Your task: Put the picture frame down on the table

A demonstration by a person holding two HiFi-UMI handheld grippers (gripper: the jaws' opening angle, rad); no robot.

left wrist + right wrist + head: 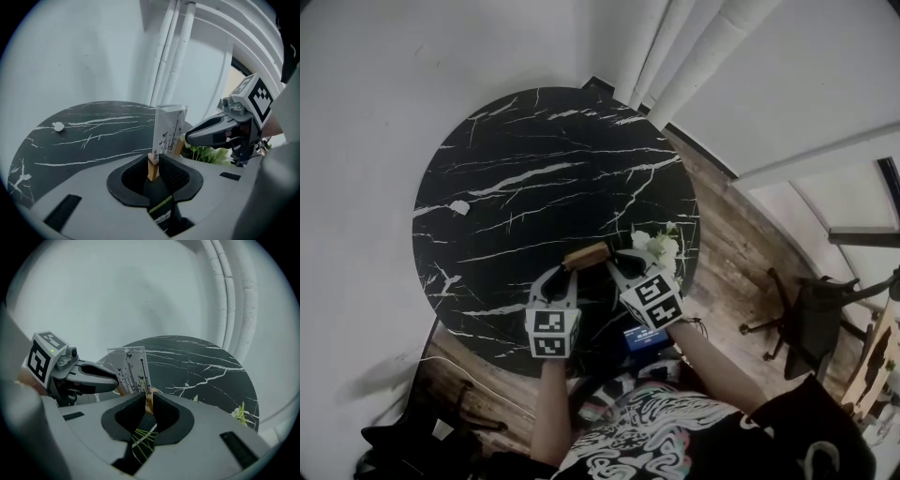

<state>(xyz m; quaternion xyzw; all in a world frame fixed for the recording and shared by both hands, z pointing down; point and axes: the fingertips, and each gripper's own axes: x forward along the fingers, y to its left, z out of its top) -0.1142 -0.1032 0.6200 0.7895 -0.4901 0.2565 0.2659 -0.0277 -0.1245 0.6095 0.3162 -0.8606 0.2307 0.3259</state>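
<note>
The picture frame (588, 254), a clear printed panel in a light wooden base, stands upright over the near right part of the round black marble table (516, 150). My left gripper (565, 272) is shut on the base's left end. From the other side my right gripper (615, 265) is shut on the right end. In the left gripper view the panel (169, 127) rises just beyond the jaws of the left gripper (154, 163), which pinch the wood. The right gripper view has the panel (131, 367) above the right gripper (148, 399). I cannot tell whether the base touches the table.
White flowers with green leaves (660, 248) lie on the table just right of the frame. A small white scrap (459, 207) sits at the table's left. White pipes (694, 56) run behind the table. A dark chair (816, 319) stands on the wooden floor at the right.
</note>
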